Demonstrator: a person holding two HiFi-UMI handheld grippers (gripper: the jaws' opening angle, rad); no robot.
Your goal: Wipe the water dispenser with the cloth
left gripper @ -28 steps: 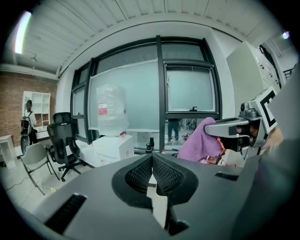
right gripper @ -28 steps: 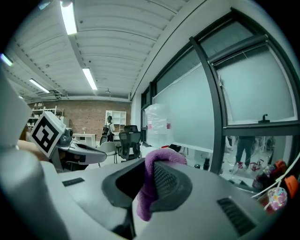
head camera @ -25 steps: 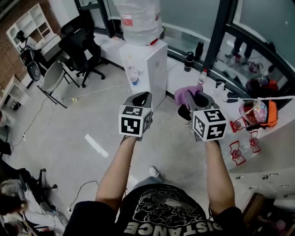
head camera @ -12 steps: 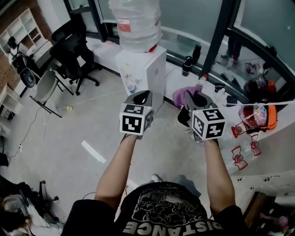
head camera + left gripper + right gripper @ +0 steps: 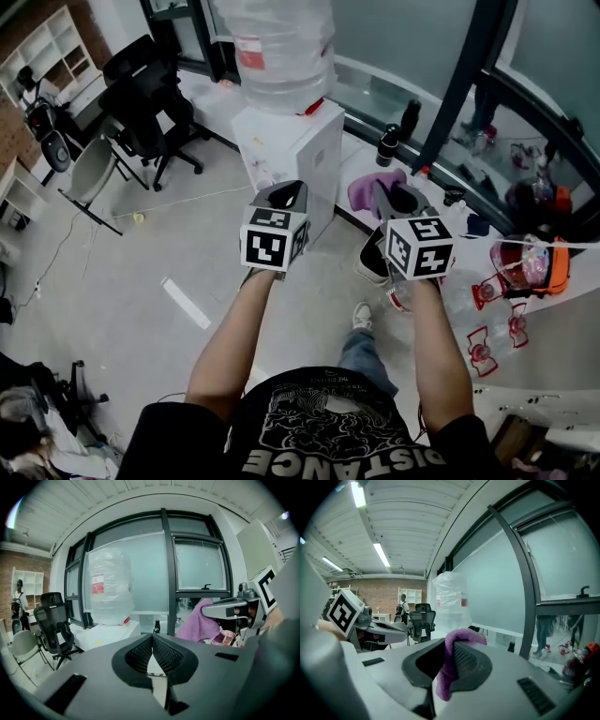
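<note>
Black office chair (image 5: 141,86), dark bottle (image 5: 410,117)

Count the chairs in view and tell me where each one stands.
2. A black office chair stands by the windows, left of the water dispenser. A light-coloured chair stands on the open floor, further left. Others may be hidden outside the frame.

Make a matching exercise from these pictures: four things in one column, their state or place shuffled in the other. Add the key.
1. left gripper
2. right gripper
3. clear bottle
4. office chair

A. stands on the white water dispenser
B. black, nobody sitting in it
C. fingers shut, nothing between them
D. fingers shut on the purple cloth

Pairs: 1-C, 2-D, 3-A, 4-B
</note>
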